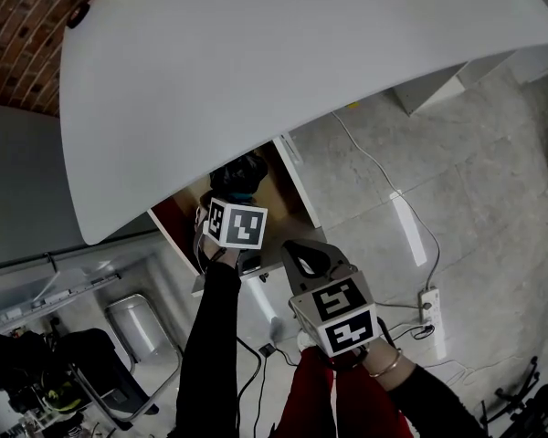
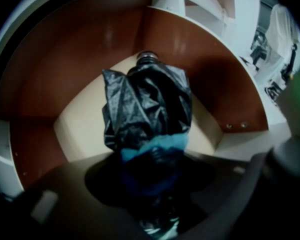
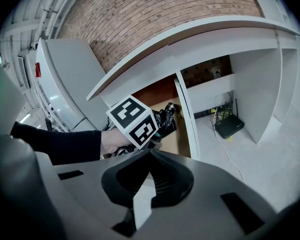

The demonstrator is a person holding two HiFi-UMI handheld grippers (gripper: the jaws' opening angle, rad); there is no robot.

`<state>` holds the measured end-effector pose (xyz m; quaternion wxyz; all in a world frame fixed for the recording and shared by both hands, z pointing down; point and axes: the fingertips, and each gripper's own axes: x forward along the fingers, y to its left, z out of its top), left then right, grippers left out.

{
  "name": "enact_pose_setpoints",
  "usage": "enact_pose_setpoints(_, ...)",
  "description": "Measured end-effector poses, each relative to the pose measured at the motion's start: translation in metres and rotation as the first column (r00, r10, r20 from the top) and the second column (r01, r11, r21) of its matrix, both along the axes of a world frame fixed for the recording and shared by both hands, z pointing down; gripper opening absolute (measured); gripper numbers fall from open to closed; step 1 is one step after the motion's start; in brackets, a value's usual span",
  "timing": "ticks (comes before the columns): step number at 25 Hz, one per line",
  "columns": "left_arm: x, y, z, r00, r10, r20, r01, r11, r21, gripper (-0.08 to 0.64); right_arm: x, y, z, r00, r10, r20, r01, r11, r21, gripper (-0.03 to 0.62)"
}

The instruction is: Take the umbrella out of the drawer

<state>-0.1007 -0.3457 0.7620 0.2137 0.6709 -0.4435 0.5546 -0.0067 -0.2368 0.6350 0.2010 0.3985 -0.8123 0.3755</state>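
Observation:
The folded black umbrella (image 1: 237, 173) with a blue band lies in the open brown drawer (image 1: 292, 194) under the white tabletop. In the left gripper view the umbrella (image 2: 147, 109) rests on the pale drawer floor (image 2: 80, 124), its near end between the jaws. My left gripper (image 2: 152, 184) stands open around it, with a dark gap on either side. From above, that left gripper (image 1: 230, 203) dips into the drawer. My right gripper (image 1: 306, 255) hangs back in front of the drawer, shut and empty. The right gripper view shows the right gripper (image 3: 150, 156), the left gripper's marker cube (image 3: 132, 121) and the umbrella (image 3: 167, 118) beyond.
The white tabletop (image 1: 256, 62) overhangs the drawer. A power strip (image 1: 429, 304) and its cable lie on the tiled floor at right. A metal bin (image 1: 142, 327) stands at lower left. A router (image 3: 229, 126) sits under the desk. Behind is a brick wall (image 3: 155, 19).

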Motion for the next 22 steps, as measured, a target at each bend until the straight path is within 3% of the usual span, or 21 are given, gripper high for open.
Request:
enact_pose_setpoints(6, 0.010, 0.015, -0.016, 0.993, 0.119, 0.022, -0.119, 0.993, 0.004, 0.278, 0.006, 0.001, -0.010, 1.000, 0.002, -0.013, -0.002, 1.000, 0.013, 0.002)
enact_pose_setpoints(14, 0.008, 0.031, -0.061, 0.993, 0.118, -0.026, -0.116, 0.992, 0.058, 0.278, 0.009, 0.004, -0.033, 1.000, 0.022, -0.023, -0.021, 0.999, 0.033, 0.002)
enact_pose_setpoints(22, 0.006, 0.047, -0.098, 0.983, 0.181, 0.012, -0.181, 0.980, 0.079, 0.278, 0.011, 0.008, -0.059, 0.999, 0.036, -0.036, -0.034, 0.998, 0.062, 0.002)
